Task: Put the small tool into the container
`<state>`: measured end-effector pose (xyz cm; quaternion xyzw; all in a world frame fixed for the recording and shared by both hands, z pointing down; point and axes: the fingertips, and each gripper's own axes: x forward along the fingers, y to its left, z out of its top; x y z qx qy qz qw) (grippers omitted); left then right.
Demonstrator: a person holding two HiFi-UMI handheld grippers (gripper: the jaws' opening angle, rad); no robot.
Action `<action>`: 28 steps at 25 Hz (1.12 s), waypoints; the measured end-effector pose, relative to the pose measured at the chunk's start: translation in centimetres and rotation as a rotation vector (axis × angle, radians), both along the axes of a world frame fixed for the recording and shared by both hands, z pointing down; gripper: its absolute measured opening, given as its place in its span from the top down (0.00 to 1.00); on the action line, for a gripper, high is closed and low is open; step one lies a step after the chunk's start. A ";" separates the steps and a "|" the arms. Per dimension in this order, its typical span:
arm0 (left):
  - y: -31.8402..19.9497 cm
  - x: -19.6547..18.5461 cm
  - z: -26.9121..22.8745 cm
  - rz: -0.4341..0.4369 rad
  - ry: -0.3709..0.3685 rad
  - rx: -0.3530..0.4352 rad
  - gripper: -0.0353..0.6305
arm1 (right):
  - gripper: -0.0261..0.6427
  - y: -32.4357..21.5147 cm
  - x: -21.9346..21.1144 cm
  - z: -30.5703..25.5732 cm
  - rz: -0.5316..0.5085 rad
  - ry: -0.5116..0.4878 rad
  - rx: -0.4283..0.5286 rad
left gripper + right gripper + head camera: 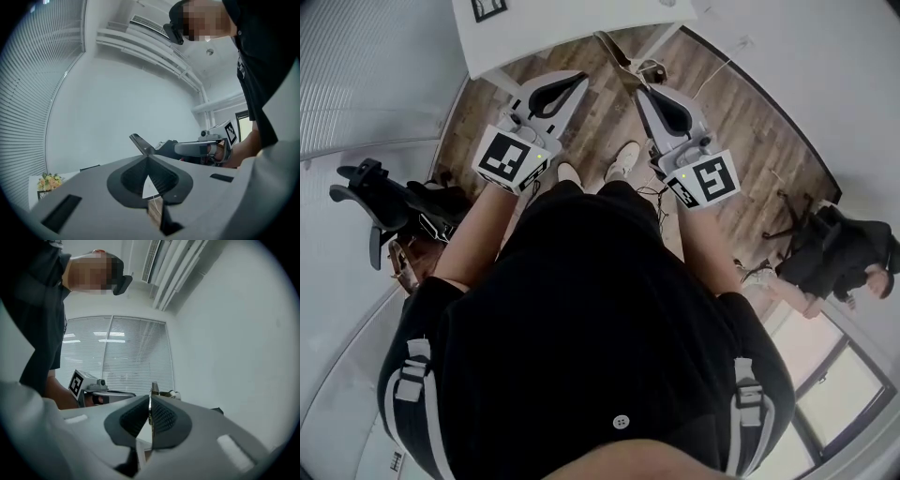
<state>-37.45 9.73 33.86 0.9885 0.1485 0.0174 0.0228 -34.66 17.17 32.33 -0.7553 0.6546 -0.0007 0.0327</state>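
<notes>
As a person stands over a wood floor, the right gripper is clamped on the small tool, a thin metal piece jutting past its tips. Beside it, the left gripper has its jaws pressed together, empty, below a white table.

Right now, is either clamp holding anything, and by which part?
The right gripper pinches a thin metal tool by one end, the rest poking past its tips. The left gripper is shut on nothing.

The right gripper is showing matt grey plastic, the small tool is glinting like metal (floor: grained wood).
</notes>
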 end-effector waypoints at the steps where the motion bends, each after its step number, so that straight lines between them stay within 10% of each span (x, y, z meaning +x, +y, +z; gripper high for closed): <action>1: 0.0 0.2 0.0 -0.001 0.000 0.001 0.94 | 0.94 0.0 0.2 0.1 -0.003 -0.004 -0.001; 28: 4.7 15.6 -1.1 -0.082 -0.012 0.040 0.94 | 0.94 4.9 17.0 -1.0 -0.065 -0.027 0.041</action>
